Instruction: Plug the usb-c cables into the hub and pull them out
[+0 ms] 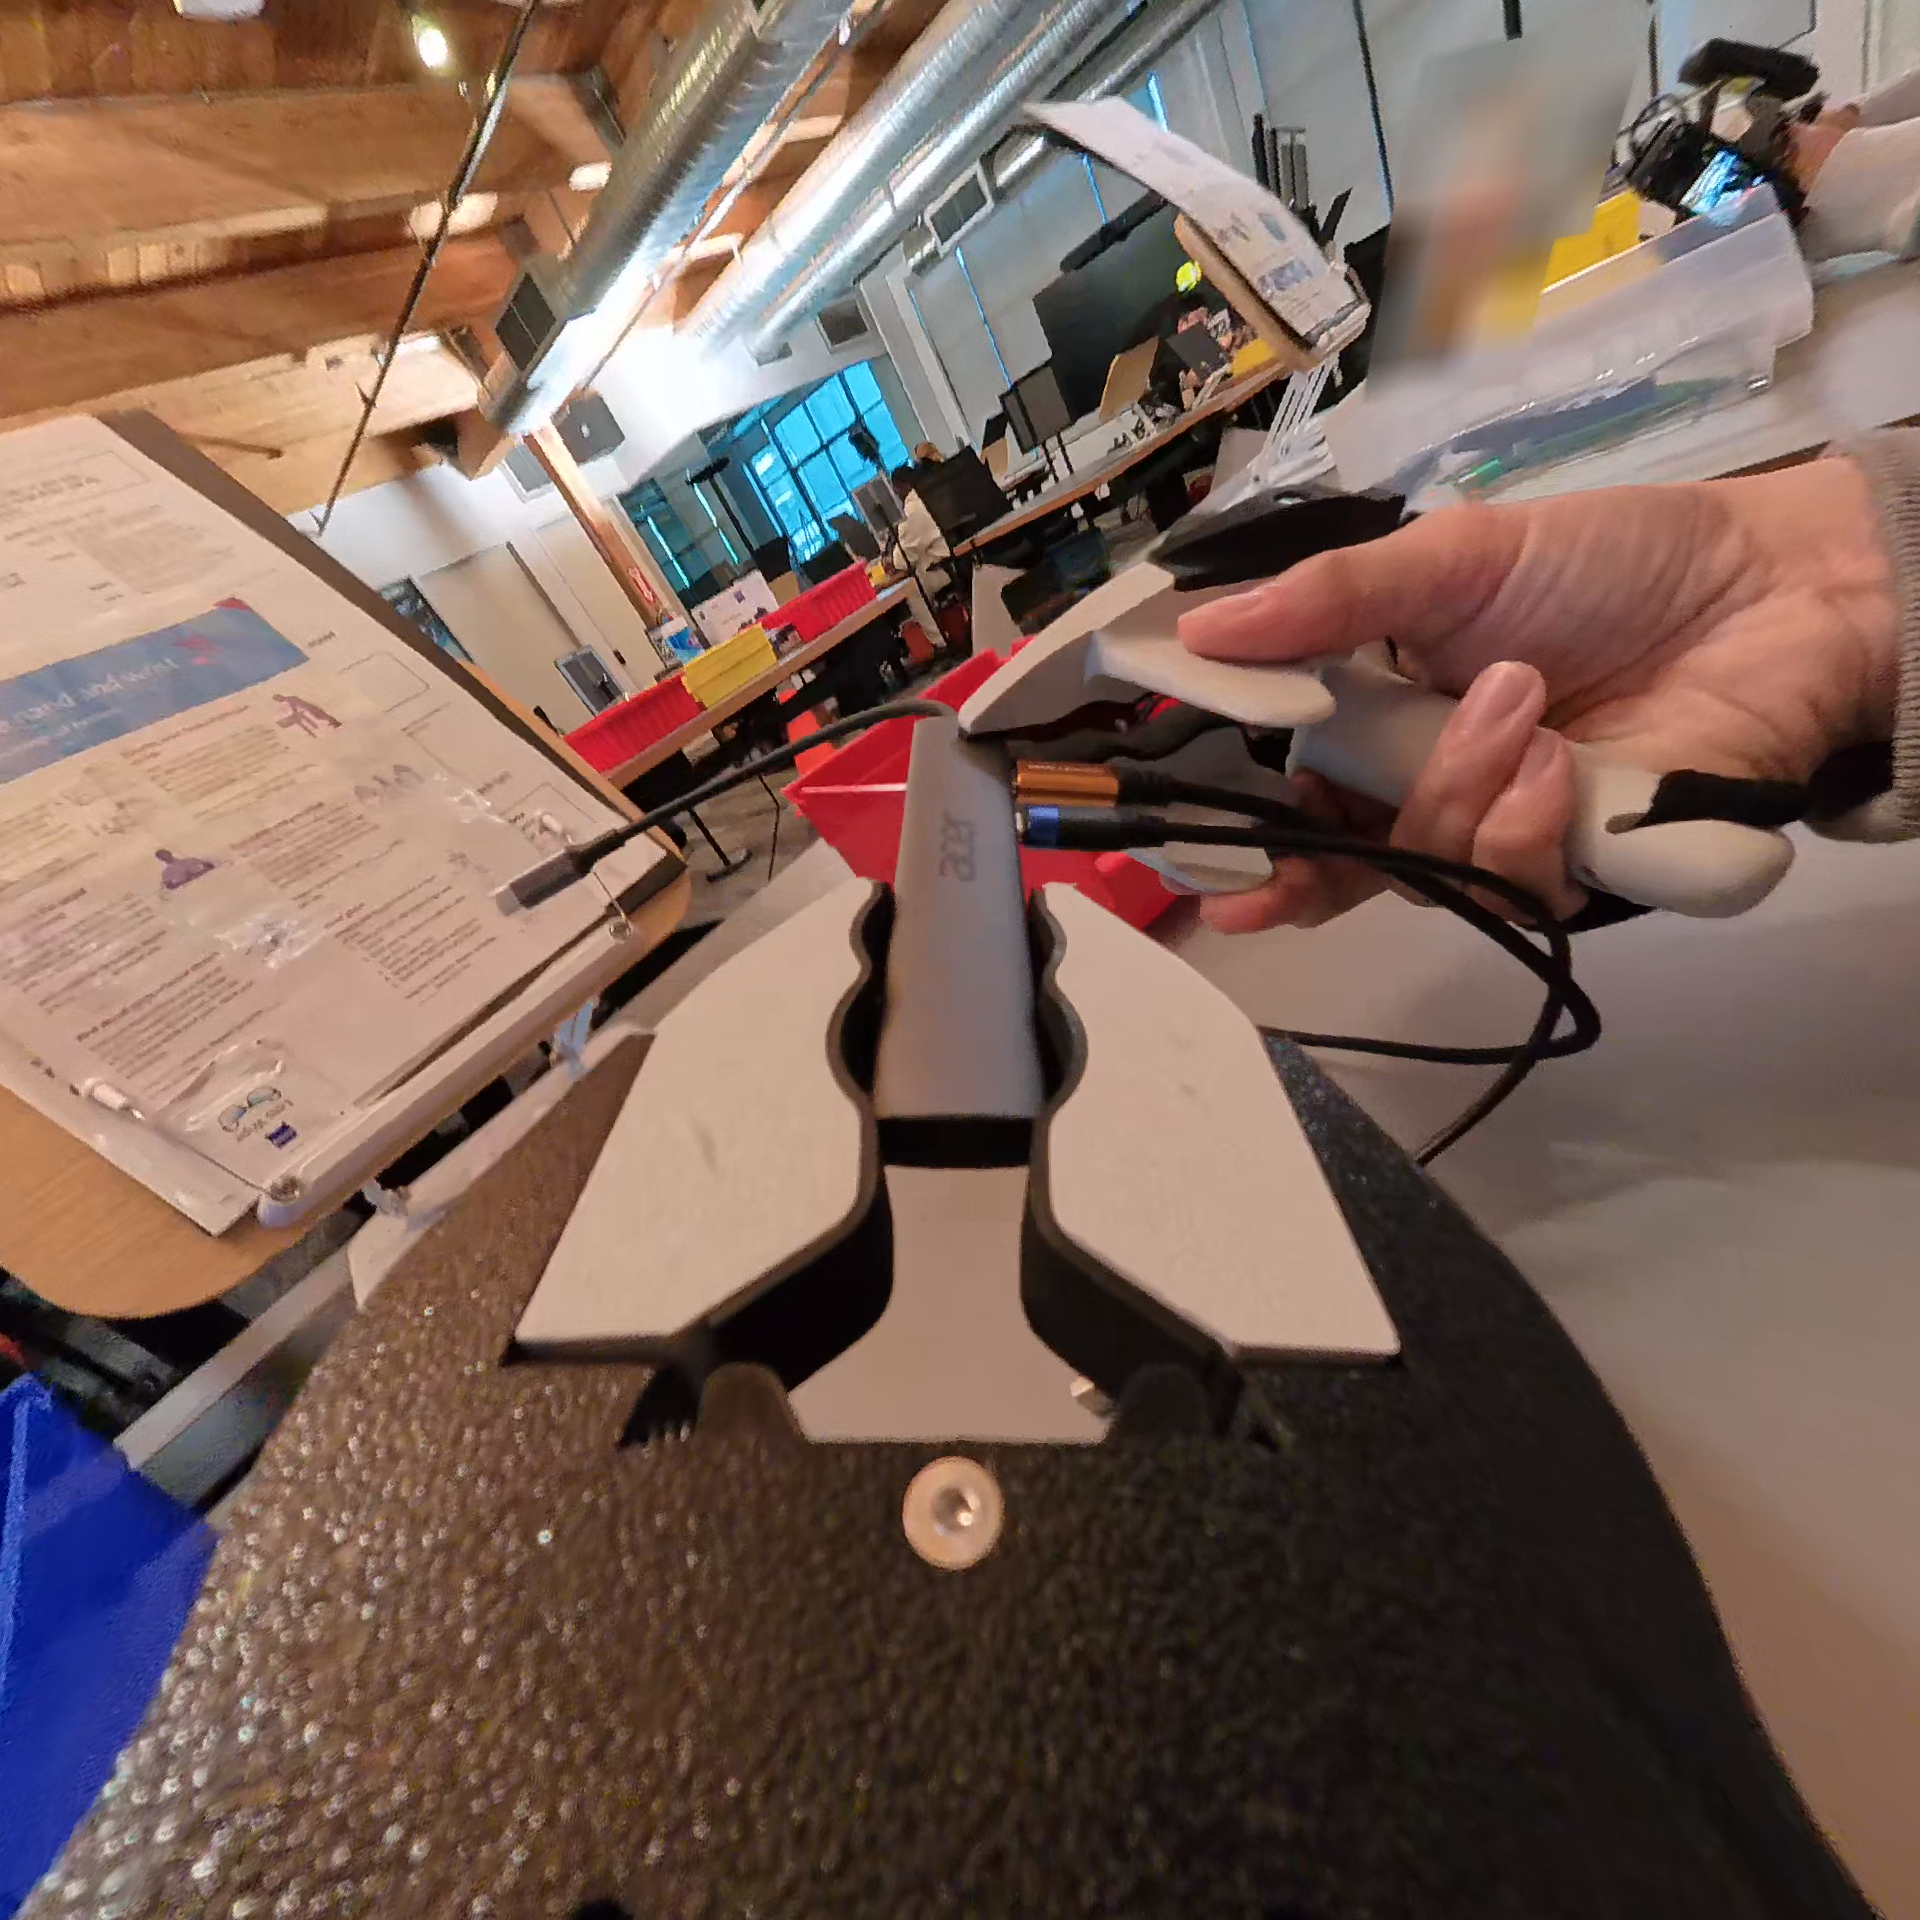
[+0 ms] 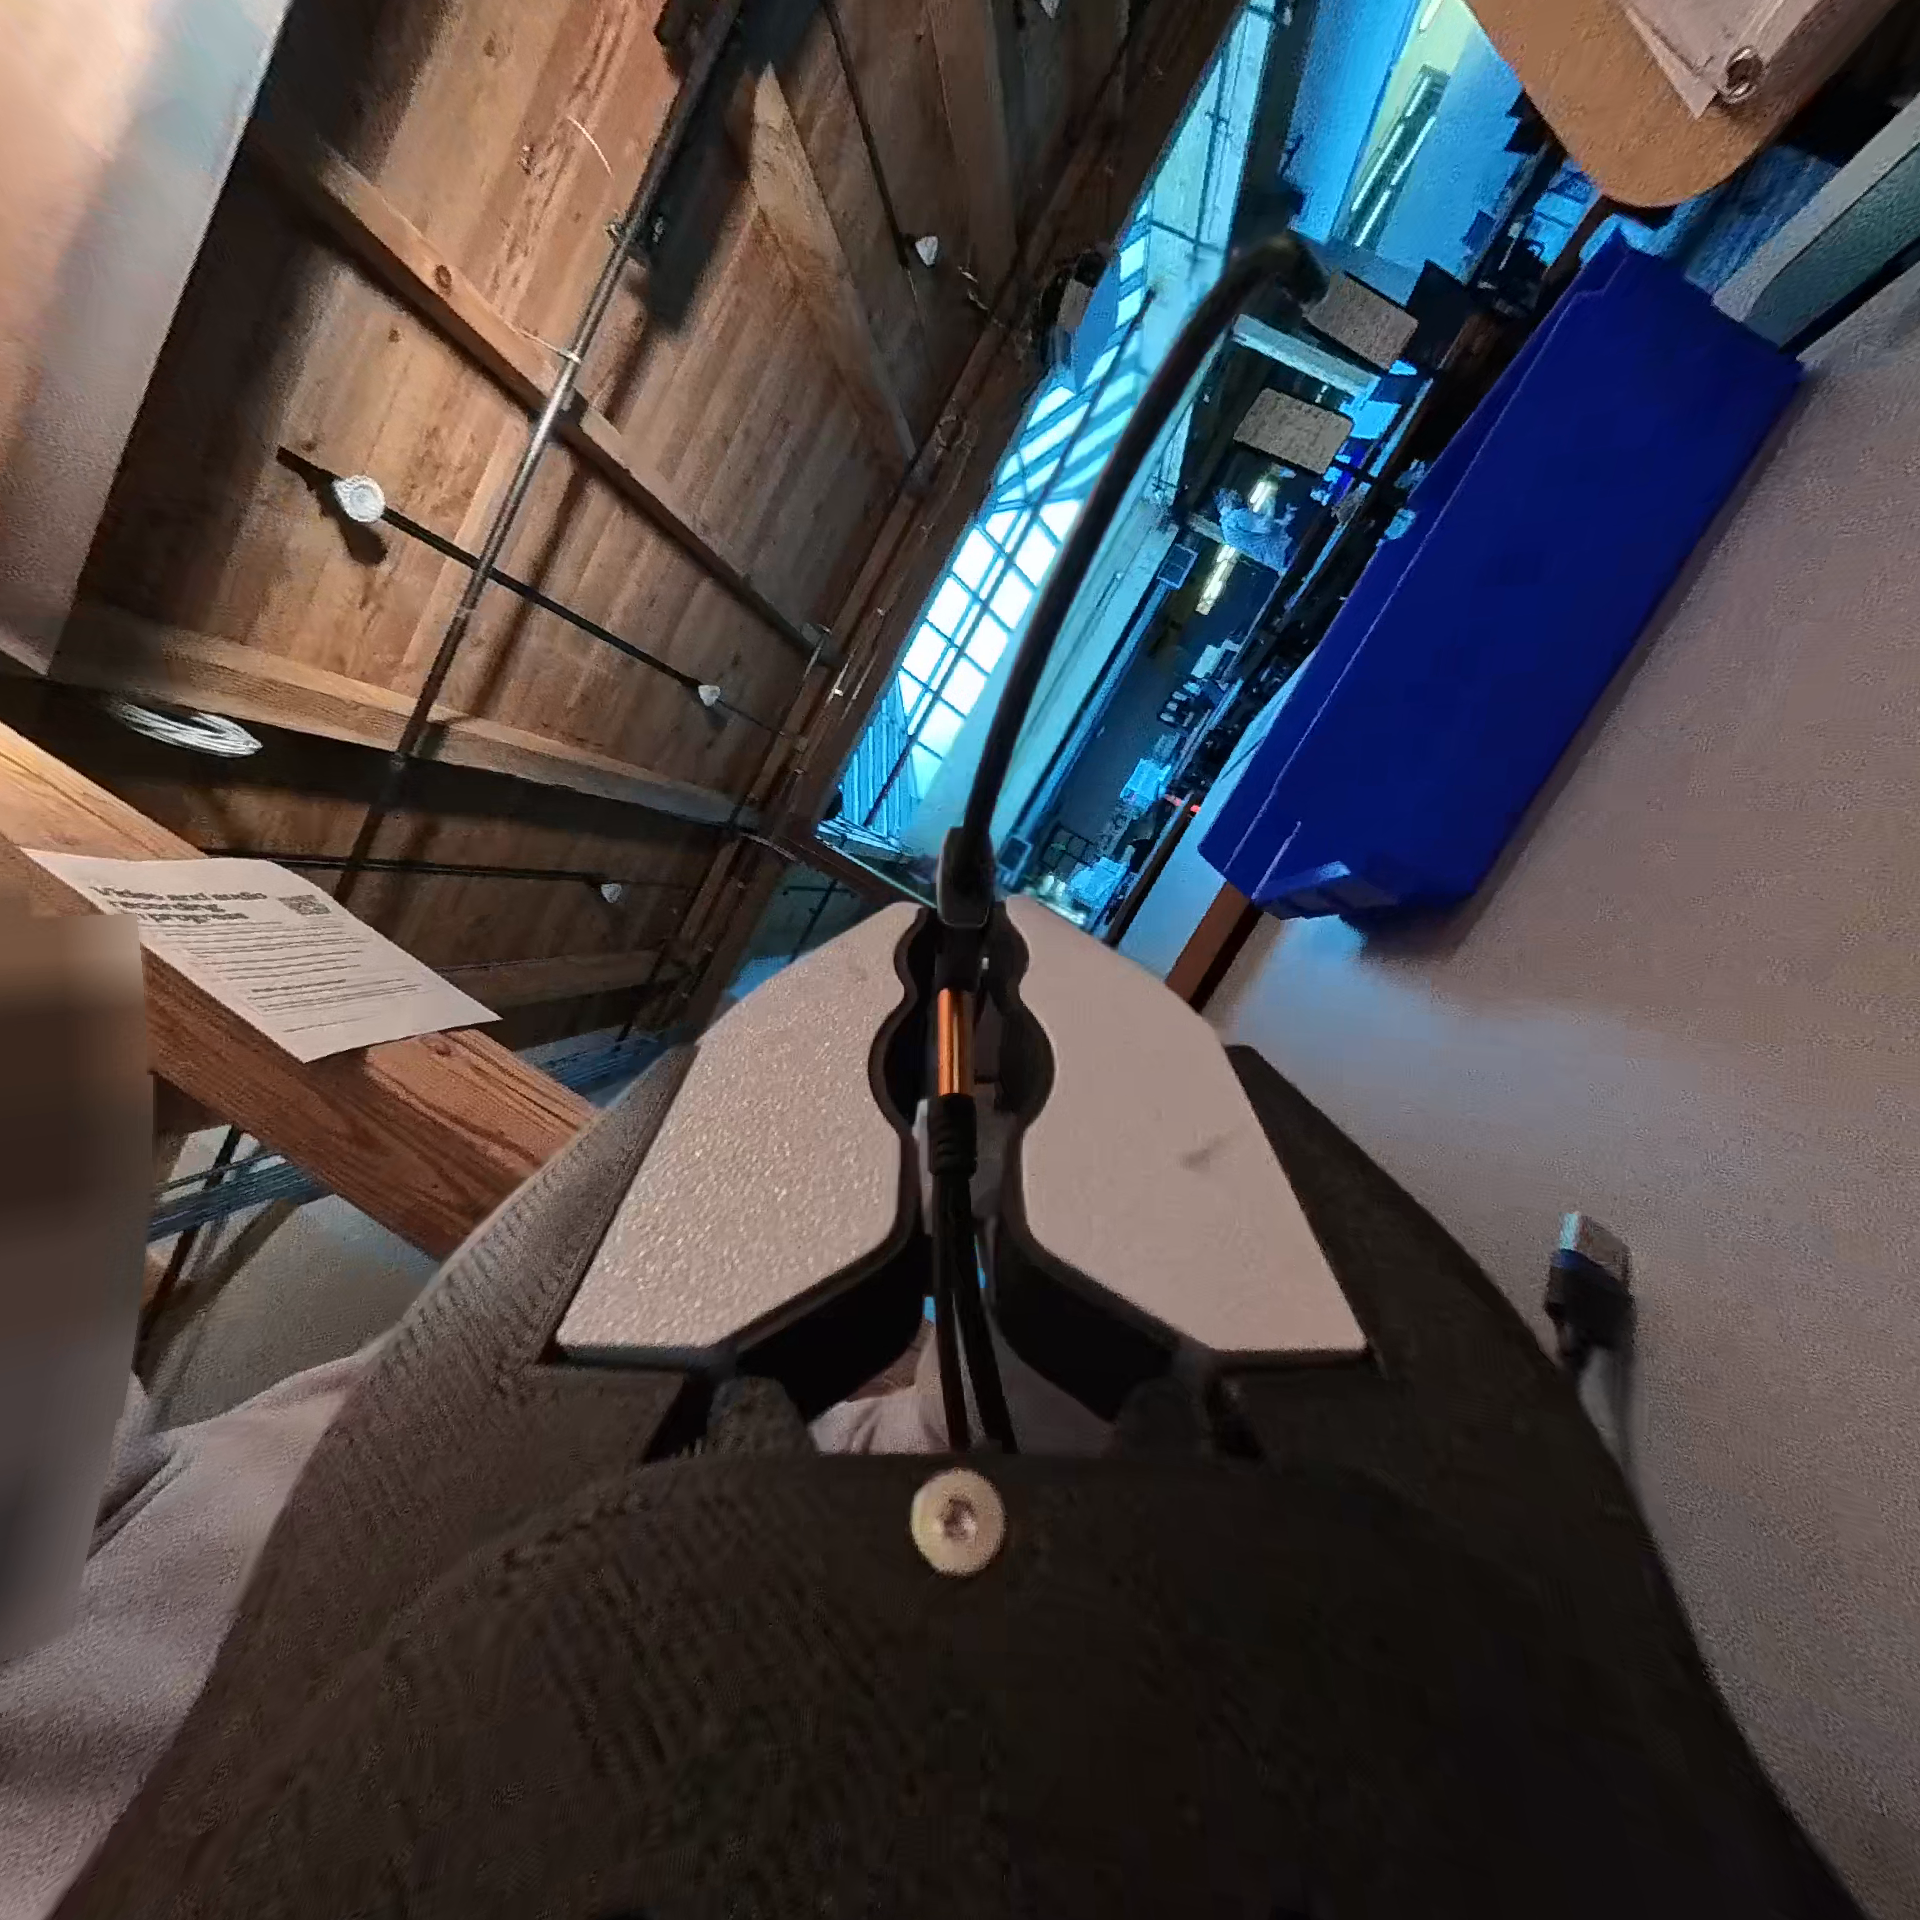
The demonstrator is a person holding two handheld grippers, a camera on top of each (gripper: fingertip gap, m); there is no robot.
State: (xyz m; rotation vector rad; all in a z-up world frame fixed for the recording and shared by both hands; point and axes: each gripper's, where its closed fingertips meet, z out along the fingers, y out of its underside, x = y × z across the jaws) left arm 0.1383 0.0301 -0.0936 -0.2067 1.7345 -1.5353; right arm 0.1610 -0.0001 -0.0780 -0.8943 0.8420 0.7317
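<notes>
My left gripper (image 1: pixel 961 904) is shut on the grey hub (image 1: pixel 961 997), which stands up between its fingers. An orange plug (image 1: pixel 1065 779) and a blue plug (image 1: pixel 1049 828) sit in the hub's right side, and their black cables (image 1: pixel 1558 997) loop to the right. My right gripper (image 1: pixel 1049 769), held by a hand (image 1: pixel 1610 665), comes in from the right. In the right wrist view the right gripper (image 2: pixel 961 935) is shut on the orange plug (image 2: pixel 954 1039). The hub's own black cable (image 1: pixel 727 774) runs left to a grey plug (image 1: pixel 540 883).
A board with a printed sheet (image 1: pixel 260 831) stands close at the left. Red bins (image 1: pixel 862 821) lie behind the hub. A blue bin (image 2: pixel 1507 623) sits on the grey table (image 2: pixel 1714 935). A loose grey plug (image 2: pixel 1590 1268) lies on the table at the right. The grippers' ends are close to 5 centimetres from one another.
</notes>
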